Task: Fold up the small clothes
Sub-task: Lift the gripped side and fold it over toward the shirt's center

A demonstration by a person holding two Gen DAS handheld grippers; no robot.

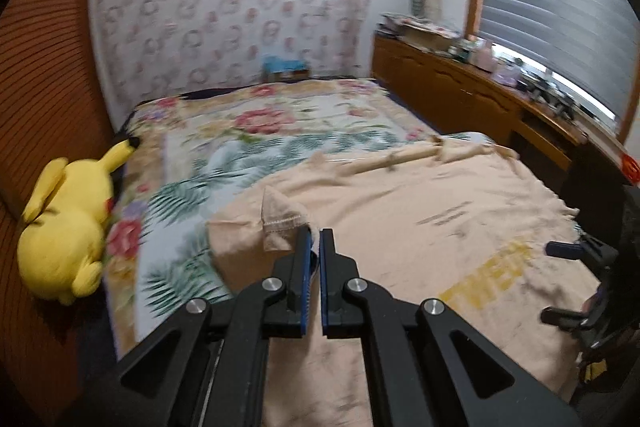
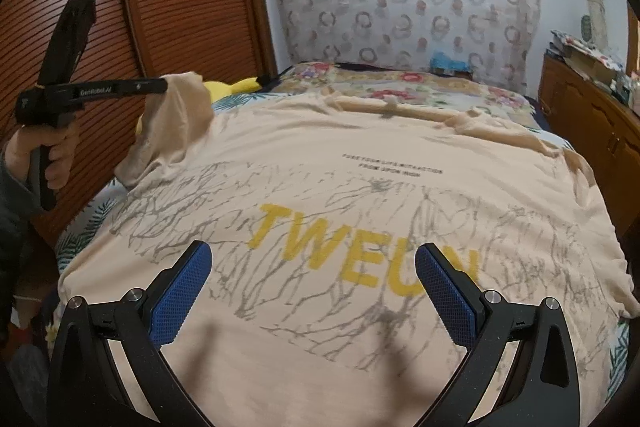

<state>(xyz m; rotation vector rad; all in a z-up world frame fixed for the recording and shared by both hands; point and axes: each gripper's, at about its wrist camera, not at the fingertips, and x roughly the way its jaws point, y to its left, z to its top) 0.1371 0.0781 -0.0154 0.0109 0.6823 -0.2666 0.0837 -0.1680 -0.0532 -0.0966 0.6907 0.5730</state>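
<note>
While spread nearly flat, print up, across the bed (image 2: 420,83), peach t-shirt (image 2: 320,327) barely started: only the left sleeve (image 2: 176,115) lifted off the bed's left edge, pinched tight in left claw (image 1: 316,233). Right claw (image 2: 314,267) hovering wide, nothing held. Both side folds, plus the halving, left to do.

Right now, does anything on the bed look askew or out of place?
Mostly tidy. The peach T-shirt lies flat on the bed, but its left sleeve is lifted off it, pinched in the left gripper. A yellow plush toy lies tipped over at the bed's edge.
</note>
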